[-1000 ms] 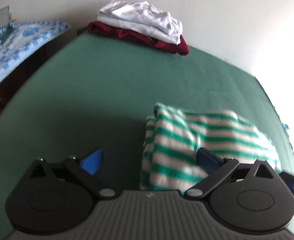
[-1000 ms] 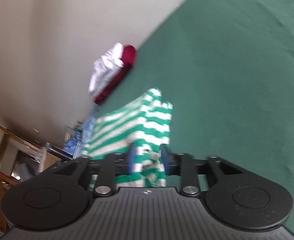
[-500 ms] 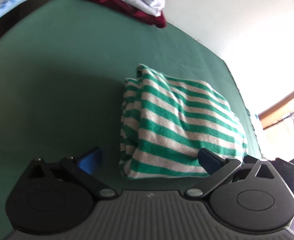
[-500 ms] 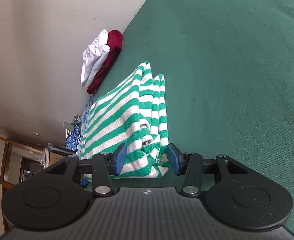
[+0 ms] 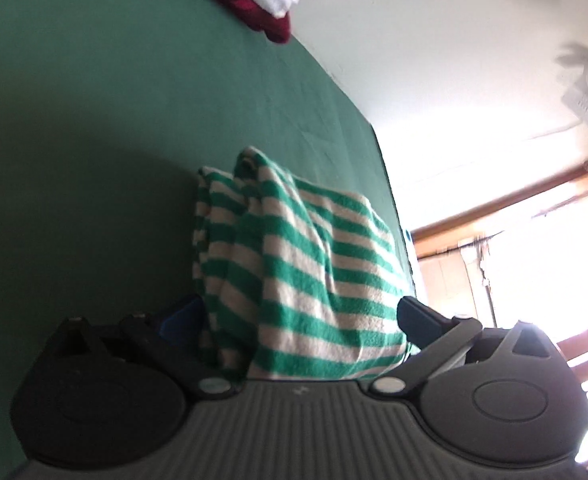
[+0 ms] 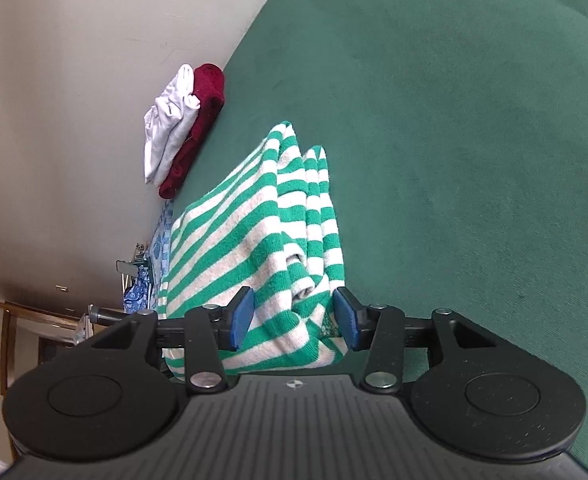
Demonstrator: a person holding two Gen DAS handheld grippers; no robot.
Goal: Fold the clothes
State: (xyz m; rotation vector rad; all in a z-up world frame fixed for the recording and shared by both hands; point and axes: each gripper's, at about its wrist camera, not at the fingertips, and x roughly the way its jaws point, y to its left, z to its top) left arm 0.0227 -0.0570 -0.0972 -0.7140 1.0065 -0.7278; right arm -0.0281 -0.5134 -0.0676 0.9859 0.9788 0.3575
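Right wrist view, right claw (image 6: 294, 314) parted around folded striped towel (image 6: 253, 240), left claw (image 5: 300, 318) spread wide astride it

No words, brand names or numbers can be read in either view. The only mark is a small round crosshair emblem on the ribbed body of the right gripper (image 6: 293, 319), just behind its fingers (a symbol, not lettering). A faint pale mark sits at the same spot on the left gripper (image 5: 300, 320), too blurred to make out.
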